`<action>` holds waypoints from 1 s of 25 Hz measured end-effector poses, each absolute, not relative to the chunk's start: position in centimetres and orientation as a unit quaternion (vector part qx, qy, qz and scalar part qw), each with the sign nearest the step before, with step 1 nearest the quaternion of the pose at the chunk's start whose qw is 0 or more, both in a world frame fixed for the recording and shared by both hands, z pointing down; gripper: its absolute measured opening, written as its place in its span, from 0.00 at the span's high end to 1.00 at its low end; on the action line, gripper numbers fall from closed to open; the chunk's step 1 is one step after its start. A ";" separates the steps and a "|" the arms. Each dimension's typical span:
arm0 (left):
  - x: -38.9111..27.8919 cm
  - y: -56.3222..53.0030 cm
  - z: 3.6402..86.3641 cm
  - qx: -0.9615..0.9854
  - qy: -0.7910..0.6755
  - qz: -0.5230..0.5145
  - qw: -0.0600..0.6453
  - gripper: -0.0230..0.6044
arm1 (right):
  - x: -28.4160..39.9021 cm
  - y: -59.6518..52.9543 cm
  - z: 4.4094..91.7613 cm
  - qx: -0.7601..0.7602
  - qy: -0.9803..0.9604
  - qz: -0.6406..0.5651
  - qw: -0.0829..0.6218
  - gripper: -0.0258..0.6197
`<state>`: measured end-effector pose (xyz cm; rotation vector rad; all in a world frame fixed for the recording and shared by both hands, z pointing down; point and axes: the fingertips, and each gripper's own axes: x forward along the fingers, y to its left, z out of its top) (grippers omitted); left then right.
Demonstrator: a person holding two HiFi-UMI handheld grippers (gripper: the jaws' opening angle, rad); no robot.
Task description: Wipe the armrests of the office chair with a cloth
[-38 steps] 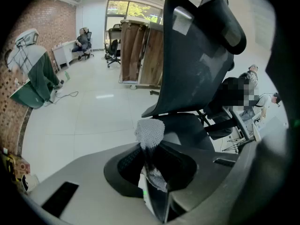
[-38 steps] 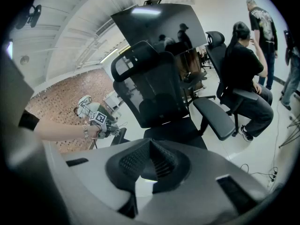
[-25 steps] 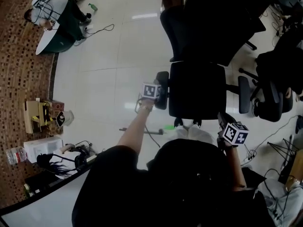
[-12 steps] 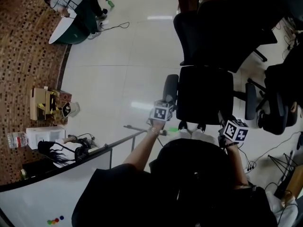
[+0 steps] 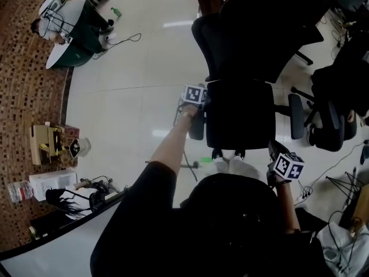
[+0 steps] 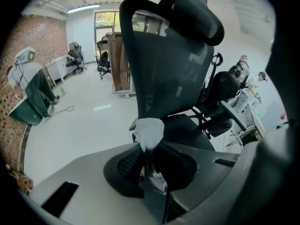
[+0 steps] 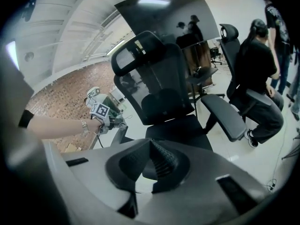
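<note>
The black office chair (image 5: 239,111) stands in front of me, its mesh back (image 6: 173,64) filling the left gripper view. My left gripper (image 5: 195,97) is over the rear part of the chair's left armrest (image 5: 197,128), shut on a white-grey cloth (image 6: 149,131) that sticks up between its jaws (image 6: 149,156). My right gripper (image 5: 283,160) hangs close to my body at the seat's front right corner, short of the right armrest (image 7: 229,116). Its jaws (image 7: 157,161) are shut with nothing in them. The left gripper (image 7: 102,111) also shows in the right gripper view.
A second black chair (image 5: 326,120) with a seated person (image 7: 255,69) stands close on the right. Cardboard boxes (image 5: 49,140), a plastic bottle (image 5: 20,188) and cables (image 5: 86,192) lie at the left. Another person sits at a round table (image 5: 66,25) far left.
My left gripper, with the cloth, drew back toward me and then moved away along the left armrest toward the backrest. The right gripper has stayed about where it was.
</note>
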<state>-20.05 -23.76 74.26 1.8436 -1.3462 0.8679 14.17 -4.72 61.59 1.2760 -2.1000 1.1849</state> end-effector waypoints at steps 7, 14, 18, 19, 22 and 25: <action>-19.2 -21.1 76.1 0.702 -0.559 0.264 0.355 0.89 | 16.9 -4.2 62.1 0.482 -0.736 0.434 0.195 0.95; -14.7 -7.8 76.8 0.695 -0.543 0.284 0.376 0.89 | 14.2 -6.3 62.9 0.446 -0.755 0.433 0.209 0.95; -11.8 -0.1 78.1 0.683 -0.502 0.308 0.433 0.89 | 11.9 -7.5 62.8 0.415 -0.773 0.426 0.218 0.95; -11.4 0.9 78.2 0.679 -0.491 0.310 0.449 0.89 | 11.3 -7.8 62.7 0.409 -0.777 0.425 0.219 0.95; -10.4 0.2 76.2 0.695 -0.474 0.277 0.465 0.89 | 10.1 -8.4 62.3 0.400 -0.784 0.423 0.217 0.95; -10.1 -5.5 72.4 0.728 -0.479 0.237 0.429 0.88 | 10.8 -8.8 62.2 0.408 -0.779 0.427 0.211 0.95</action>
